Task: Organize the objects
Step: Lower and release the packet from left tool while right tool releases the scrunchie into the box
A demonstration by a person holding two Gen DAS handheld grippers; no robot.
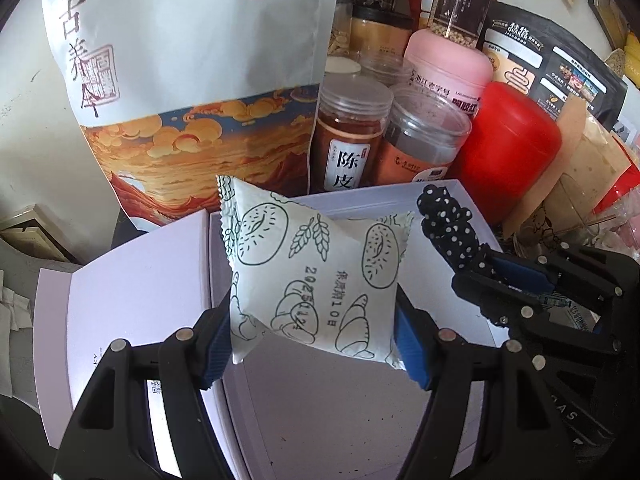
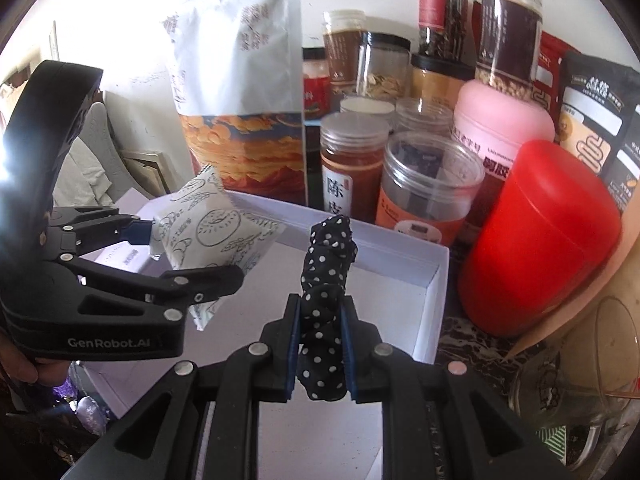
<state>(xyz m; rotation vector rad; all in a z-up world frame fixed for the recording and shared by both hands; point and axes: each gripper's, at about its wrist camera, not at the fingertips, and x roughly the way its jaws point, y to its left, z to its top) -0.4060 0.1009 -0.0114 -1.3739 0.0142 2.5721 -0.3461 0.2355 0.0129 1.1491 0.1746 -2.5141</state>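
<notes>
While both loads hang over the open white cardboard box (image 2: 432,280), the left gripper (image 1: 312,344) pinches a white bread-print snack packet (image 1: 316,276) and the right gripper (image 2: 320,354) clamps a black polka-dot fabric scrunchie (image 2: 326,280); next, probably lower and release both.

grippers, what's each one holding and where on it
The left gripper pinches the bread packet across its lower end. The right gripper clamps the polka-dot scrunchie at its lower part. Both hang over the open white box.
</notes>
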